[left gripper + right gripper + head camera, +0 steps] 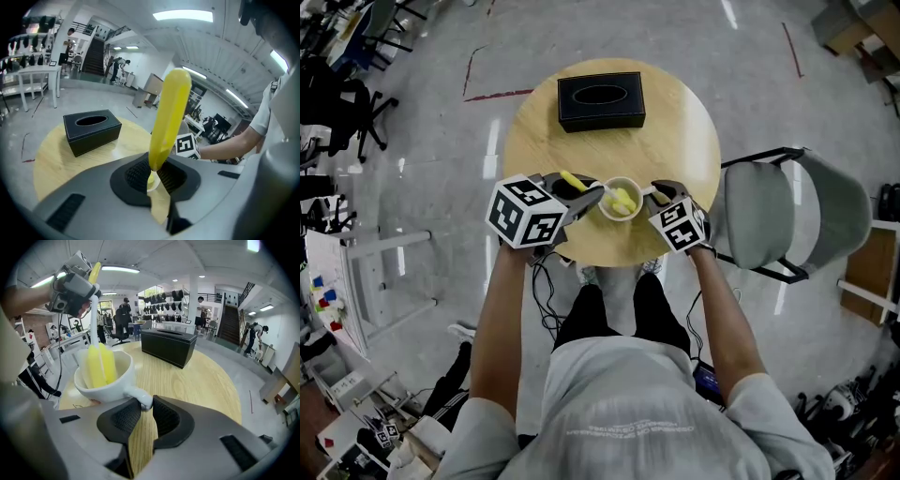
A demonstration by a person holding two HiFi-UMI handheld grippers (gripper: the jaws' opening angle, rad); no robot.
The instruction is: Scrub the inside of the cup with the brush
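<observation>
A white cup (620,199) (108,376) stands near the front edge of the round wooden table (675,131). Its handle (140,399) is pinched between the pads of my right gripper (142,413) (658,194), which is shut on it. My left gripper (154,176) (584,190) is shut on the yellow handle (168,117) of the brush. The brush's yellow sponge head (101,364) (623,200) sits down inside the cup. In the right gripper view the left gripper (75,284) shows above the cup.
A black tissue box (601,101) (91,130) (169,347) sits at the far side of the table. A grey chair (797,211) stands right of the table. Desks, shelves and cables line the left of the room.
</observation>
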